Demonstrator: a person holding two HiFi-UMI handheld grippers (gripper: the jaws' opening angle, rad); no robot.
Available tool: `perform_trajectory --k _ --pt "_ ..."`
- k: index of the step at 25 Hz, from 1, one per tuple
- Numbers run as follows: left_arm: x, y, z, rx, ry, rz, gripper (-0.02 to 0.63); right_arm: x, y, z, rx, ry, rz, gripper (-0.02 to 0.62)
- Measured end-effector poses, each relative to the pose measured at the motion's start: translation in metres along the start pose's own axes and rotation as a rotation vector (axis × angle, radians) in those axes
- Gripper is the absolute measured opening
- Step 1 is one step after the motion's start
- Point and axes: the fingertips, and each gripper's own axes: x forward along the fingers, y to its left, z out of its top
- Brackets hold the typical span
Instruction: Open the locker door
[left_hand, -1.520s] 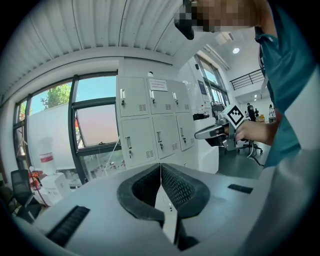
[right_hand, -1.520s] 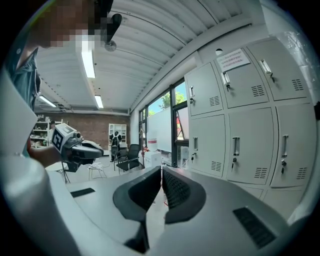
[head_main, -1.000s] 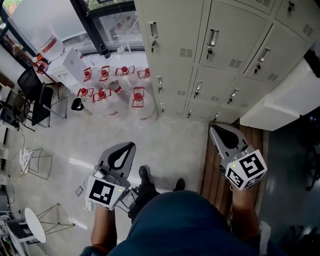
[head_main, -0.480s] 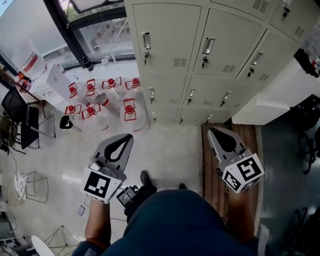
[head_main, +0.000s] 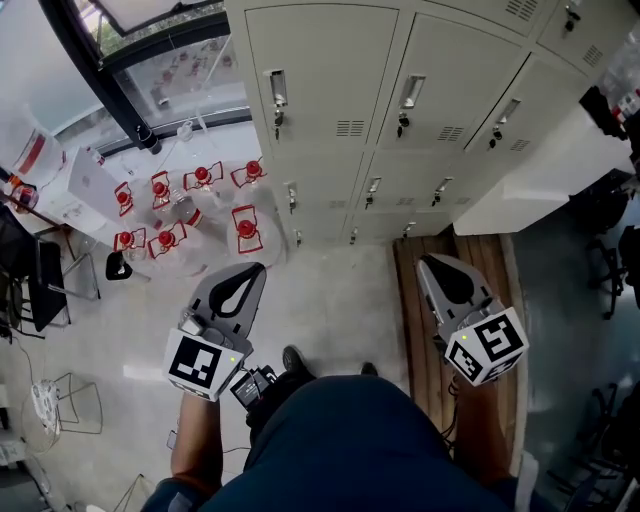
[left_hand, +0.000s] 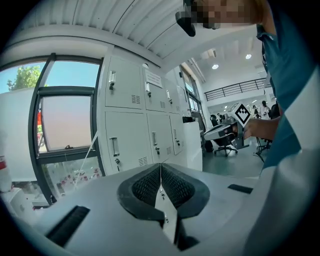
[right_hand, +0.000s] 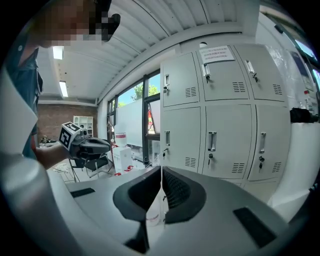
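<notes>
Clear jugs (head_main: 245, 228) with red caps cluster on the pale floor (head_main: 340, 300), ahead and to the left of the left gripper (head_main: 259, 267) and its jaws. A black chair (head_main: 45, 285) stands far off to their left. Wooden boards (head_main: 405, 320) lie beneath the right gripper (head_main: 424, 259) and its jaws, and a white counter (head_main: 545, 175) sits ahead to their right.

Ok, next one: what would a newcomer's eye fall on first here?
The bank of pale grey lockers across the top of the head view, every door shut. Below it, the left gripper and right gripper hang shut and empty, well short of the doors. To the left, red-capped water jugs cluster on the floor.
</notes>
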Motion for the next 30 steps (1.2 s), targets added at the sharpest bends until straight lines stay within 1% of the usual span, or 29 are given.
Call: perform_trajectory --k 8,12,16,18,20,23,27,30 --pt "0.021 0.053 -0.007 -0.01 -0.021 -0.066 0.018 0.052 0.008 0.01 0.005 0.024 -0.051 0.038" --pt "0.023 0.079 -0.016 -0.021 -0.005 -0.108 0.018 0.078 0.012 0.023 0.005 0.025 -0.082 0.038" --pt "0.031 0.089 -0.027 0.023 0.024 -0.142 0.018 0.097 0.014 0.032 -0.009 0.01 -0.069 0.038" --pt "0.033 0.092 -0.025 0.044 0.02 -0.132 0.018 0.103 0.016 0.028 -0.009 0.016 -0.041 0.038" --pt "0.033 0.096 -0.016 0.048 0.002 -0.097 0.018 0.109 0.013 0.025 -0.015 0.027 -0.01 0.038" --pt "0.03 0.094 -0.005 0.0 -0.03 -0.03 0.018 0.115 -0.001 0.034 -0.034 0.016 0.018 0.038" --pt "0.026 0.086 -0.012 -0.004 -0.008 0.012 0.018 0.12 -0.008 0.036 -0.046 0.015 0.047 0.038" --pt "0.016 0.094 -0.016 -0.03 0.002 0.06 0.018 0.128 -0.004 0.033 -0.064 0.038 0.082 0.038"
